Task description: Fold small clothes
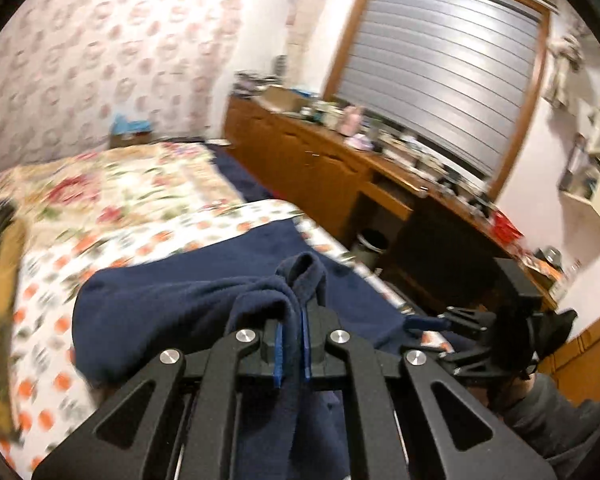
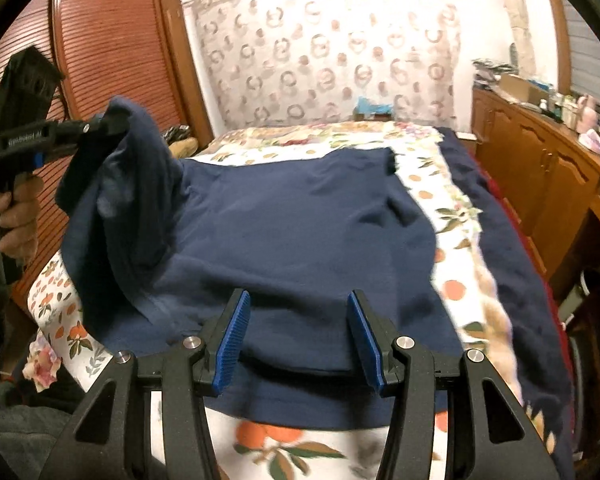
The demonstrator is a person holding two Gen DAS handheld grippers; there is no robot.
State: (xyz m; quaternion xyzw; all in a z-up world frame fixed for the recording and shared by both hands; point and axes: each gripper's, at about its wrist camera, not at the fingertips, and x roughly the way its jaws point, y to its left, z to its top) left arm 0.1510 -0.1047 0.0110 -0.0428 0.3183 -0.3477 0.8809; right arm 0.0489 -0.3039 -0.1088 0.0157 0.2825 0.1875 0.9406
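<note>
A navy blue fleece garment (image 2: 292, 216) lies spread on the flower-patterned bed cover (image 2: 452, 240). My left gripper (image 1: 293, 324) is shut on a bunched edge of the garment (image 1: 260, 300), pinched between its blue pads. In the right wrist view the left gripper (image 2: 112, 126) holds that left side of the cloth lifted well above the bed, with a hand (image 2: 16, 216) on its handle. My right gripper (image 2: 296, 336) stands open low over the garment's near hem, its blue pads (image 2: 234, 336) apart with only flat cloth below them. In the left wrist view the right gripper (image 1: 432, 324) shows at the right.
A wooden dresser (image 1: 340, 168) crowded with small items runs along the right of the bed under a shuttered window (image 1: 440, 76). A waste bin (image 1: 370, 246) stands by it. Slatted wooden wardrobe doors (image 2: 112, 48) rise at the left. A dark blue blanket (image 2: 512, 248) covers the bed's right edge.
</note>
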